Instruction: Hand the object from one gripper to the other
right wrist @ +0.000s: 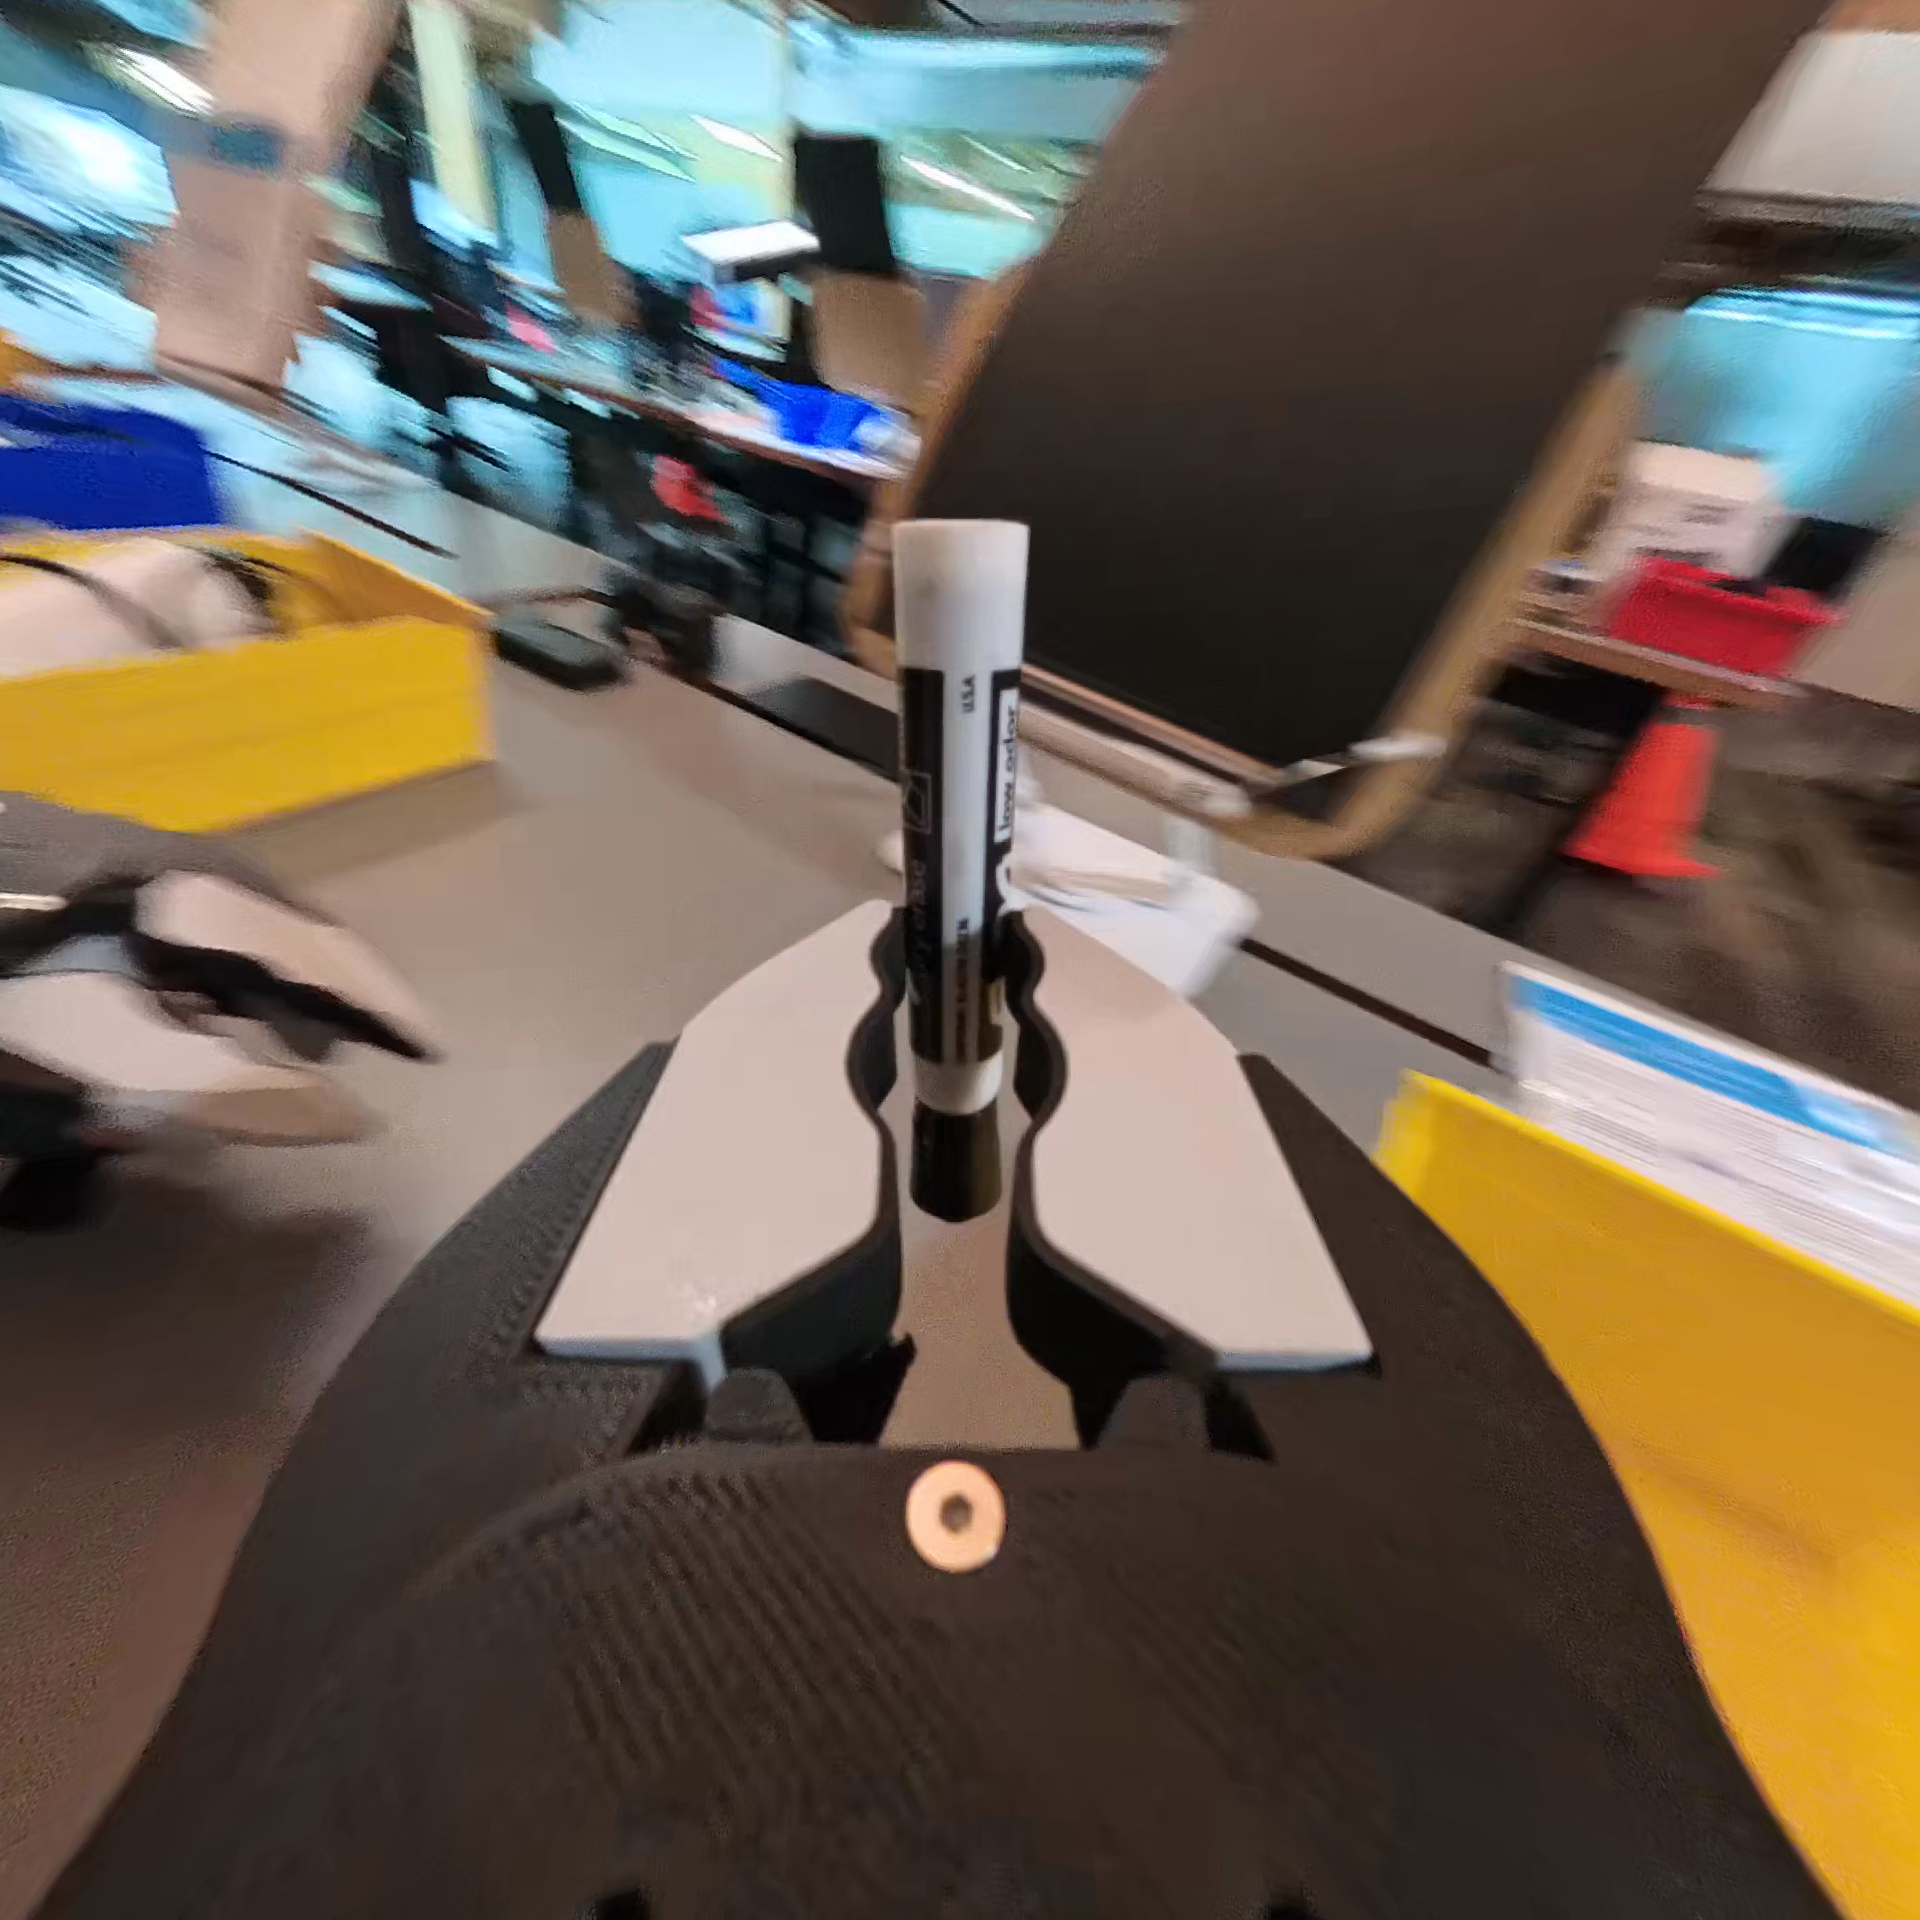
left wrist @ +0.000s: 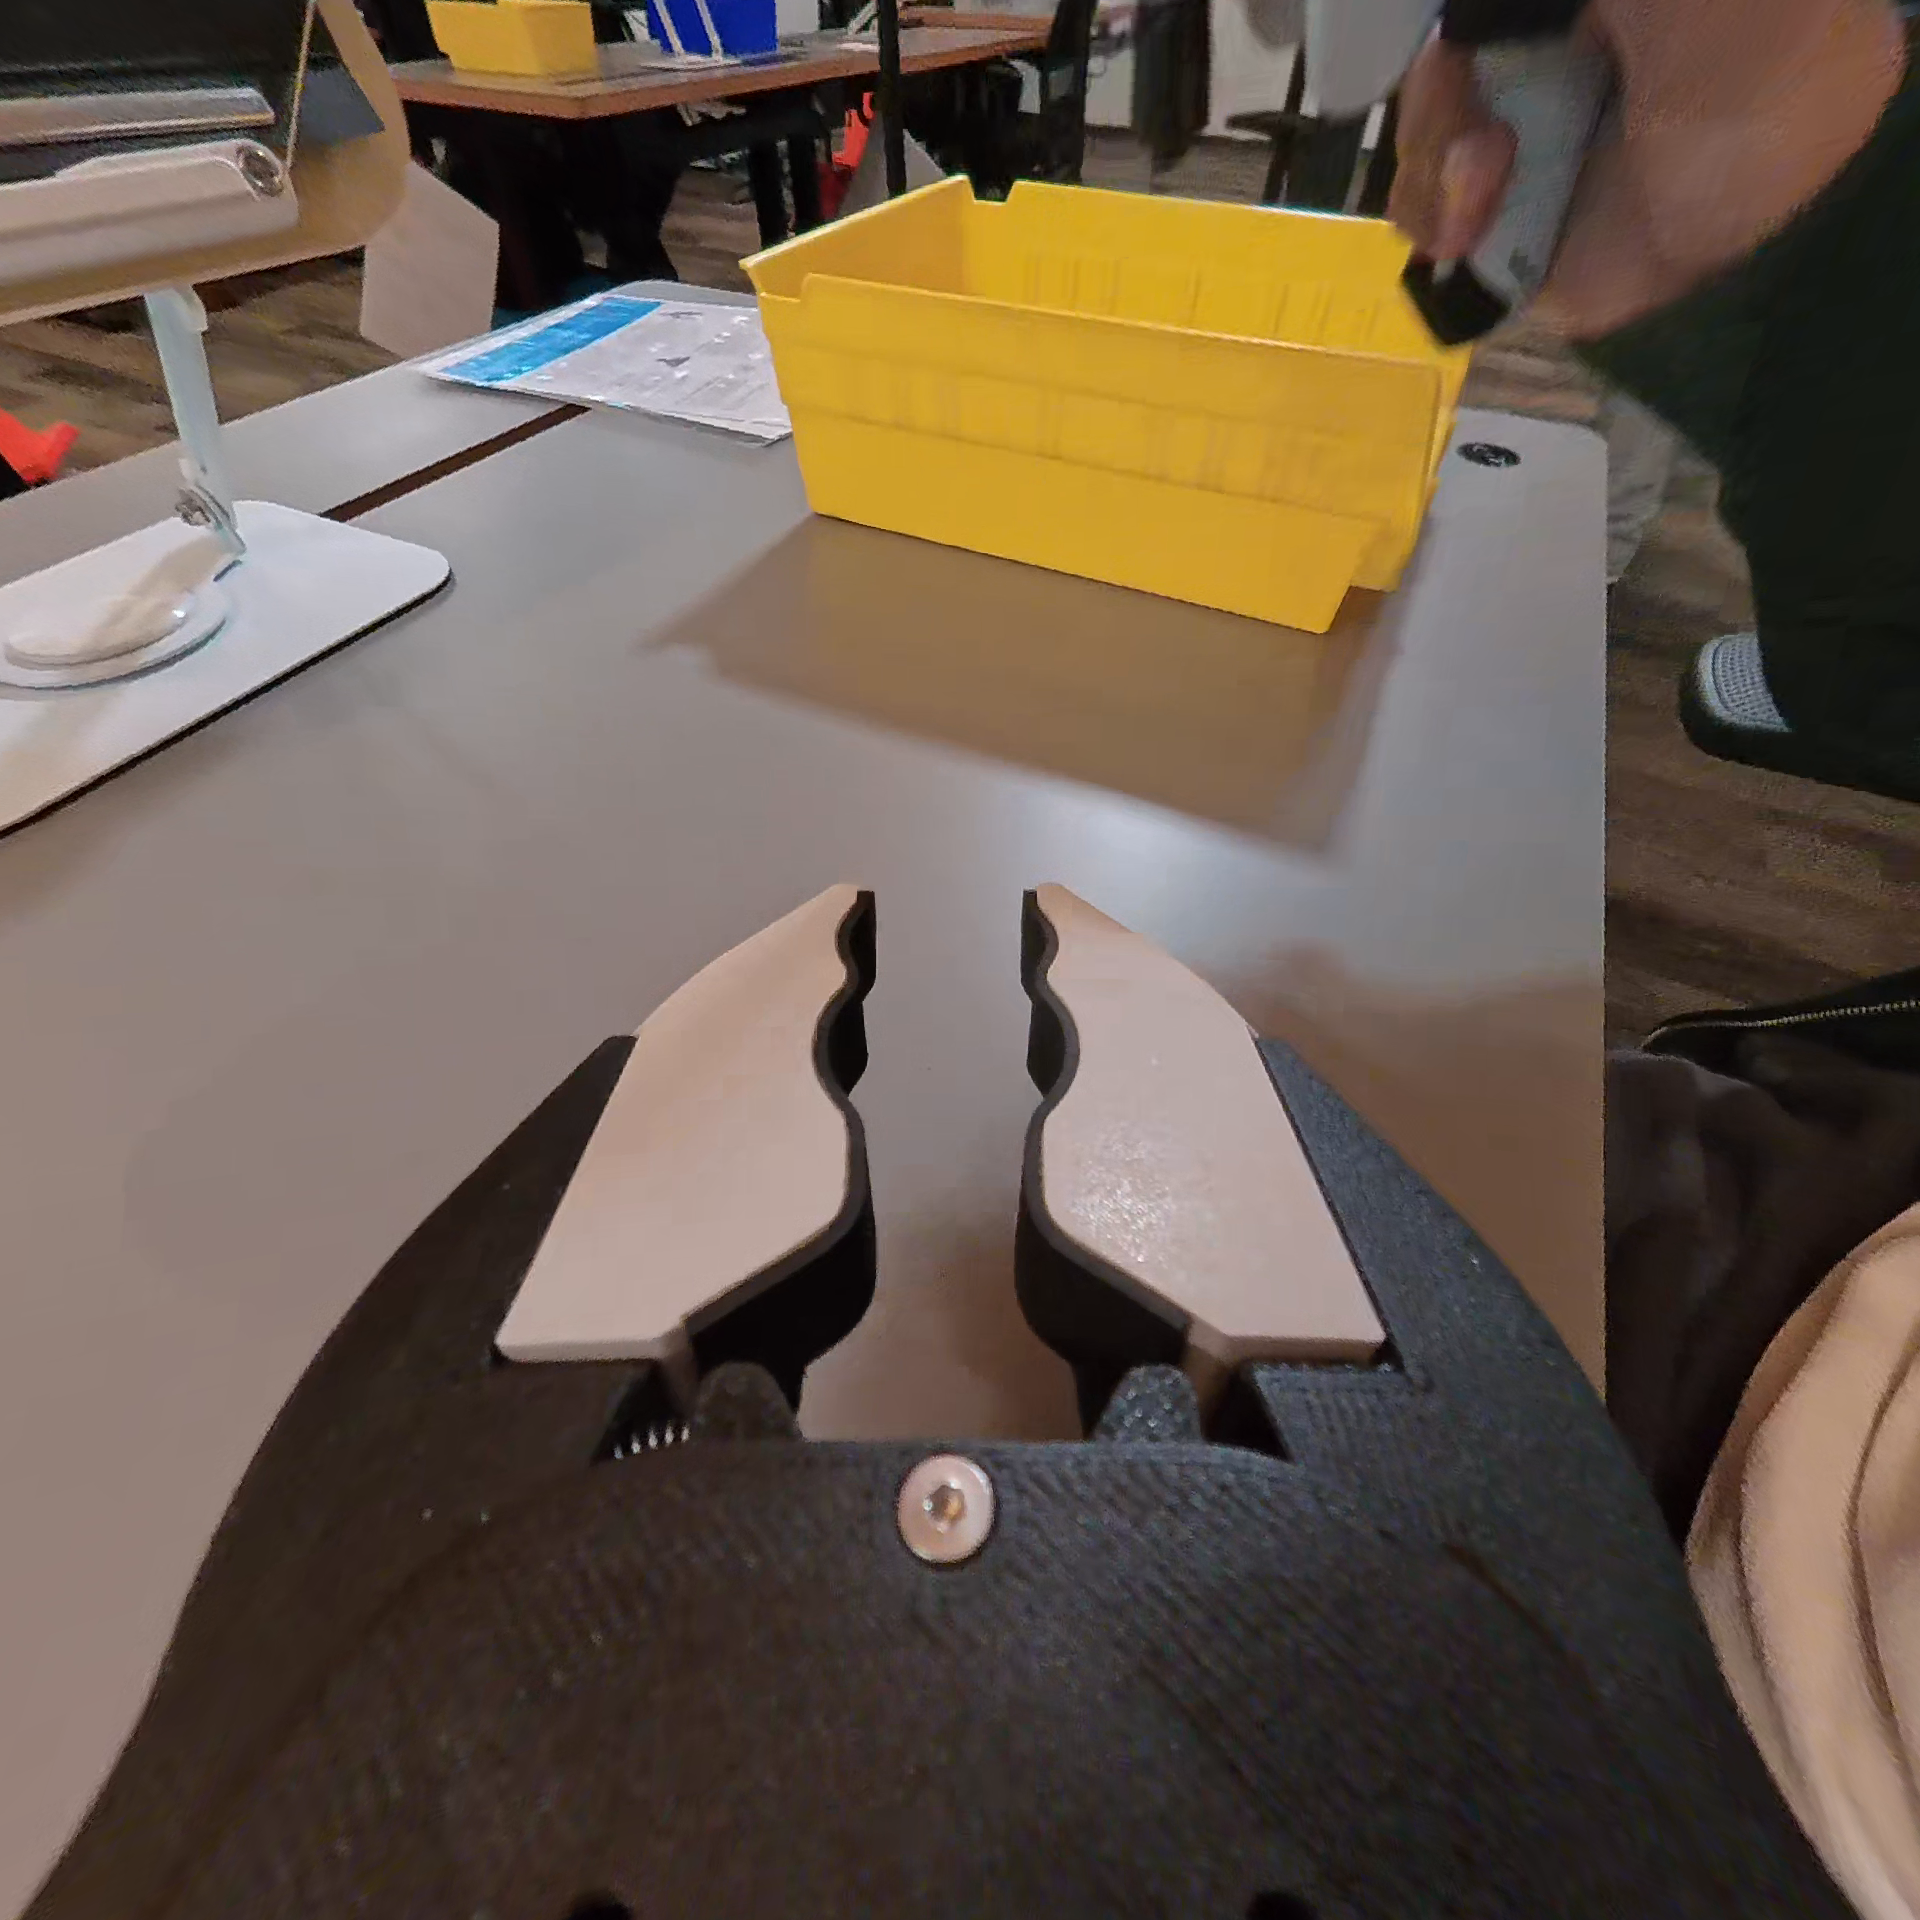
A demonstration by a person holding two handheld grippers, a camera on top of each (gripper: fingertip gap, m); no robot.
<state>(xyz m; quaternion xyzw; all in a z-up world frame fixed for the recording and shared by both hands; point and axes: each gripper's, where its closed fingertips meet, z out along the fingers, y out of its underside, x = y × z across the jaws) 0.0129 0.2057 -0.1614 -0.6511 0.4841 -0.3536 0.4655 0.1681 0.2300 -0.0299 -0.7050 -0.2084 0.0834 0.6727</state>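
Observation:
My right gripper (right wrist: 951,925) is shut on a black and white marker (right wrist: 961,727). The marker lies along the fingers, white end pointing away and black end back between the pads. My left gripper (left wrist: 948,904) is open and empty, low over the grey table (left wrist: 623,831). It also shows blurred at the left of the right wrist view (right wrist: 208,997). In the left wrist view, a blurred hand (left wrist: 1662,156) at the top right holds something grey with a small black end (left wrist: 1449,296), above the bin's far right corner. It is too blurred to tell more.
A yellow bin (left wrist: 1091,416) stands on the table ahead of the left gripper; it shows at the right in the right wrist view (right wrist: 1662,1403). A printed sheet (left wrist: 644,364) lies behind it. A monitor stand (left wrist: 156,603) is at the left. The table's edge (left wrist: 1600,831) runs along the right. My hands' fingertips stand some 20 centimeters from each other.

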